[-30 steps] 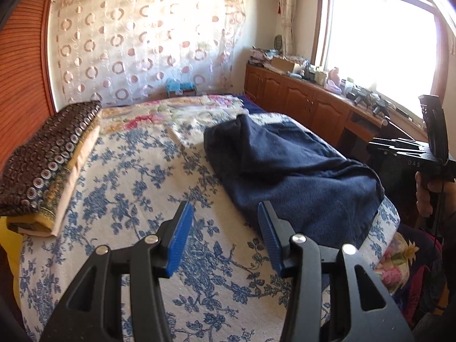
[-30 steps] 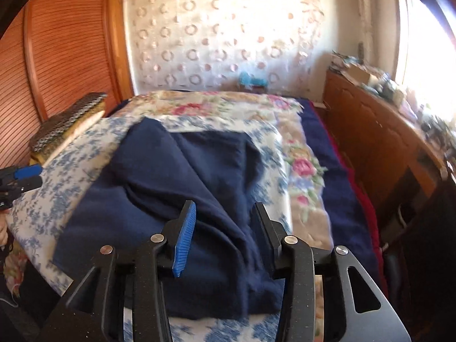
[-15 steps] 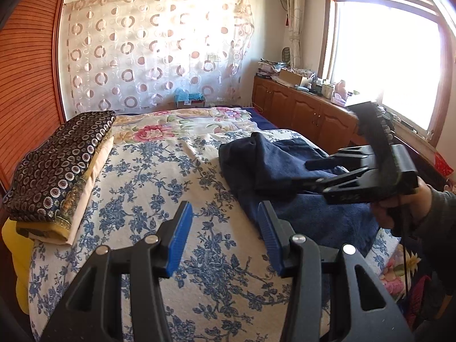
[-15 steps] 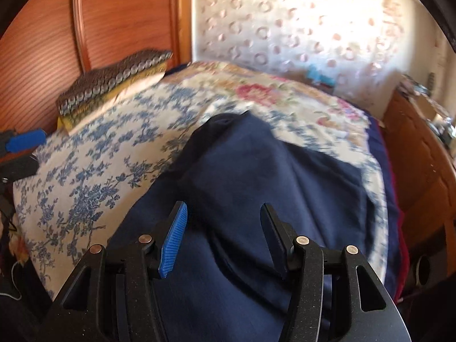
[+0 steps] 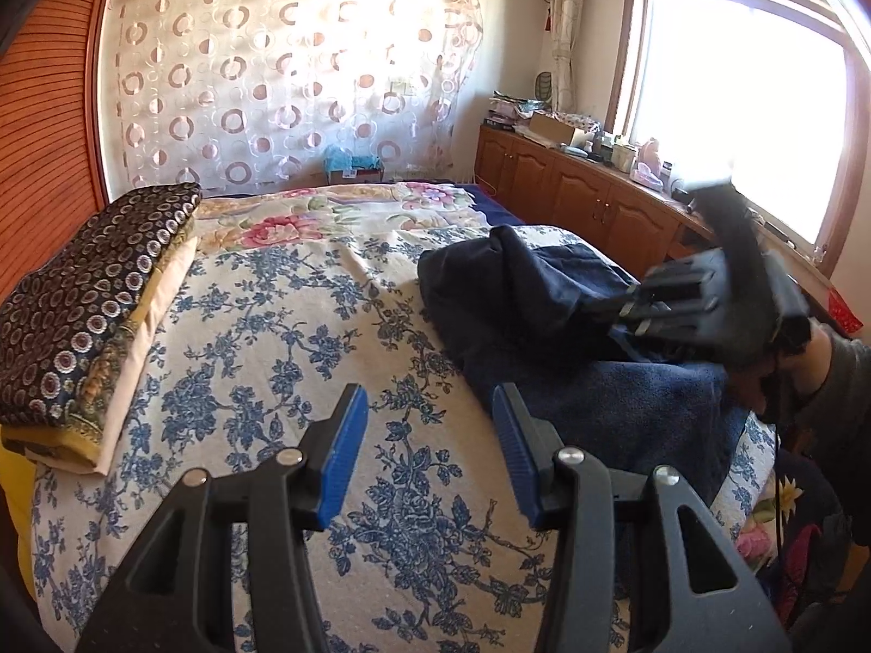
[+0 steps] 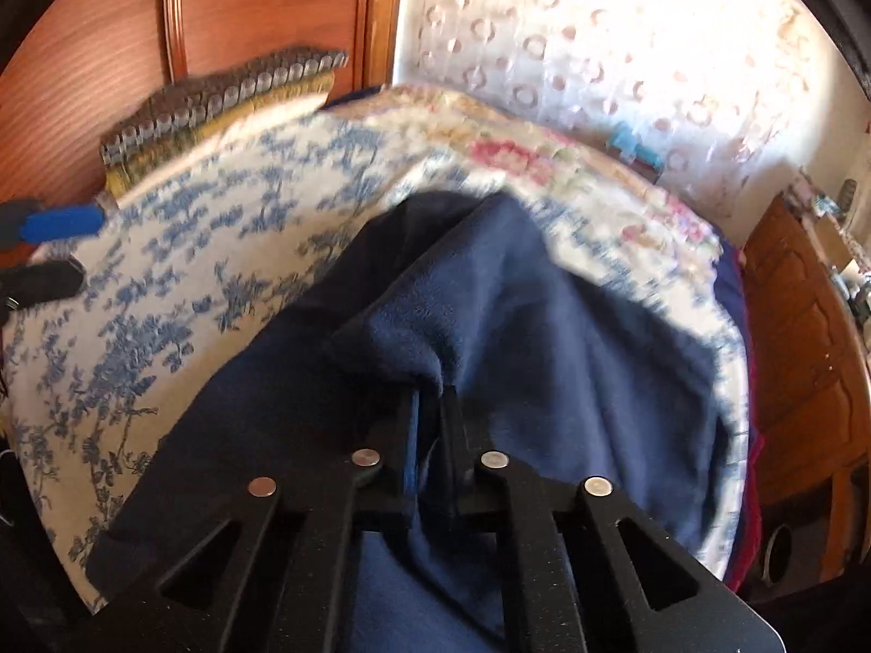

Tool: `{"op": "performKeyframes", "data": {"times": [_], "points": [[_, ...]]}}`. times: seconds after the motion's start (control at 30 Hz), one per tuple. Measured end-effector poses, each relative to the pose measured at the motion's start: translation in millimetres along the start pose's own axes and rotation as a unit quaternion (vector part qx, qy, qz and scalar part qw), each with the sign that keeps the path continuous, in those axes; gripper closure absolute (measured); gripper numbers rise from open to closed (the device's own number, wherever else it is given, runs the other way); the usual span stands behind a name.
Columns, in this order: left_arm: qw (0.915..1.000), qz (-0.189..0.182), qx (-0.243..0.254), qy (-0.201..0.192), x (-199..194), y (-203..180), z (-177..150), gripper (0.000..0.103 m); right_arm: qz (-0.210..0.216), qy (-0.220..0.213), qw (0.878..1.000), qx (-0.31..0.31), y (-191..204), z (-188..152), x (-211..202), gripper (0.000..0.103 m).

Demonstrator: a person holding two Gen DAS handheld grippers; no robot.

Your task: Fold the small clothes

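A dark navy garment (image 5: 517, 283) lies rumpled on the right side of the bed (image 5: 272, 326). In the right wrist view my right gripper (image 6: 433, 397) is shut, pinching a raised fold of the navy garment (image 6: 544, 326) between its pads. The left wrist view shows that same right gripper (image 5: 620, 315) at the right, blurred, held by a hand (image 5: 789, 375) and reaching into the cloth. My left gripper (image 5: 429, 397) stands open above the blue-flowered sheet, left of the garment, with nothing between its fingers. It also shows at the left edge of the right wrist view as the left gripper (image 6: 51, 250).
A folded stack of patterned blankets (image 5: 92, 283) lies along the bed's left edge beside a wooden headboard (image 6: 245, 5). Wooden cabinets (image 5: 588, 207) with clutter run under the window on the right. A sheer circle-print curtain (image 5: 283, 71) hangs behind the bed.
My right gripper swung in over the garment, dropped onto it and went from open to shut on a fold. The left gripper shifted slightly and stayed open.
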State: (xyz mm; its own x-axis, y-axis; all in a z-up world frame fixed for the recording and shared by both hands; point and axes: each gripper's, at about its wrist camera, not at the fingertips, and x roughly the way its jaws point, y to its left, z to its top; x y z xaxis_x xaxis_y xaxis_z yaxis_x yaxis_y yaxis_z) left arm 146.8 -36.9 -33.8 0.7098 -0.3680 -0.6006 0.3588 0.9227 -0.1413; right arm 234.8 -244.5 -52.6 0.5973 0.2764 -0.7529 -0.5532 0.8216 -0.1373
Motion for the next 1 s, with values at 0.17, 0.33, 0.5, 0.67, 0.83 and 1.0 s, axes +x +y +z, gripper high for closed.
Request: {"op": "performKeyframes", "data": {"times": [0.17,0.33,0.5,0.67,0.83,1.0], "points": [[1.0000,-0.003,0.003,0.004,5.7,-3.3,0.0,0.056,-0.038,-0.045,0.997,0.055,-57.3,13.3,-37.1,0.099],[0.9999,-0.006,0.007,0.007,8.9,-8.7,-1.4,0.056,-0.120,-0.039,0.986,0.113,-123.7,19.2,-37.6,0.101],[0.9999,-0.003,0.011,0.012,11.7,-13.1,-3.6,0.056,-0.159,-0.013,0.972,0.171,-167.5,11.9,-24.7,0.101],[0.9999,0.000,0.012,0.011,11.9,-15.0,-3.7,0.056,-0.093,-0.037,0.982,0.158,-145.6,12.6,-28.7,0.053],[0.9999,0.004,0.010,0.008,10.1,-15.9,-3.3,0.056,-0.058,-0.015,0.989,0.136,-122.3,18.0,-6.9,0.048],[0.9999,0.005,0.010,0.012,11.0,-15.9,-4.7,0.056,-0.036,0.034,0.987,0.154,-130.0,9.6,28.3,0.048]]}}
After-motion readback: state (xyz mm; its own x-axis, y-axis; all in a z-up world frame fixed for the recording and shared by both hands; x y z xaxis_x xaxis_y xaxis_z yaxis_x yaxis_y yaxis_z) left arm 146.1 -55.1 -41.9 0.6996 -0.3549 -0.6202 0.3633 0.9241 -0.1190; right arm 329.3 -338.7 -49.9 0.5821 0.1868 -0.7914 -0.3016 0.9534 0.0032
